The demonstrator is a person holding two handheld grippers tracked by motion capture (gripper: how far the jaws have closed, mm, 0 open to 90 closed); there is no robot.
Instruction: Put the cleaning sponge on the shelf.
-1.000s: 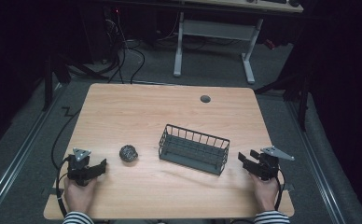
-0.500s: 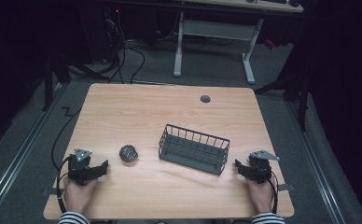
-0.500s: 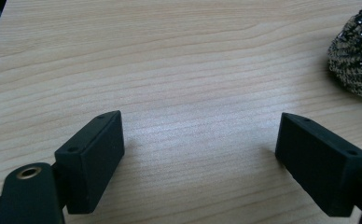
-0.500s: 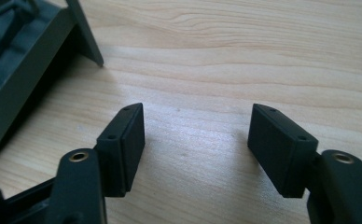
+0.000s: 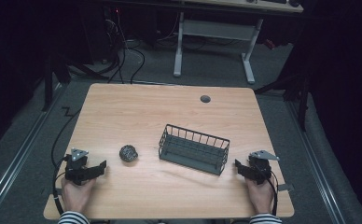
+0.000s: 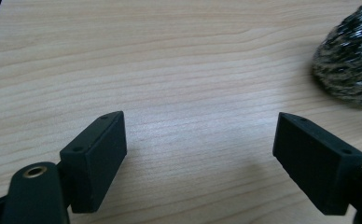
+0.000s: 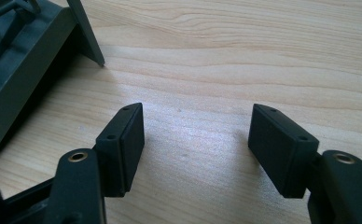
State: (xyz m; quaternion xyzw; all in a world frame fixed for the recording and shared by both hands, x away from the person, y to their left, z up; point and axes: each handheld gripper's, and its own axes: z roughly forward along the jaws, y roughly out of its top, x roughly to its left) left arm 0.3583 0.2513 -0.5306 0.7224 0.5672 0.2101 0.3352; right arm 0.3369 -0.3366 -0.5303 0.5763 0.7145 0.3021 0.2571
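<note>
- Metallic scrubber-like ball (image 5: 128,153) sits on wooden surface (image 5: 170,112), between left claw (image 5: 100,167) and wire basket (image 5: 194,149), touching neither.
- Looks light, springy, rough; pinch across its middle.
- Left claw, right claw (image 5: 239,166): jaws apart, empty.

Table (image 5: 146,112) pale matt woodgrain; basket (image 5: 194,149) dark wire; ball (image 5: 128,153) rough, glinting.

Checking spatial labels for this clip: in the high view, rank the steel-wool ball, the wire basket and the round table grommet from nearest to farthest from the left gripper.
From the left gripper:
1. Steel-wool ball, just to its right.
2. Wire basket, mid-table, farther right.
3. Round grommet, near the table's far edge.
</note>
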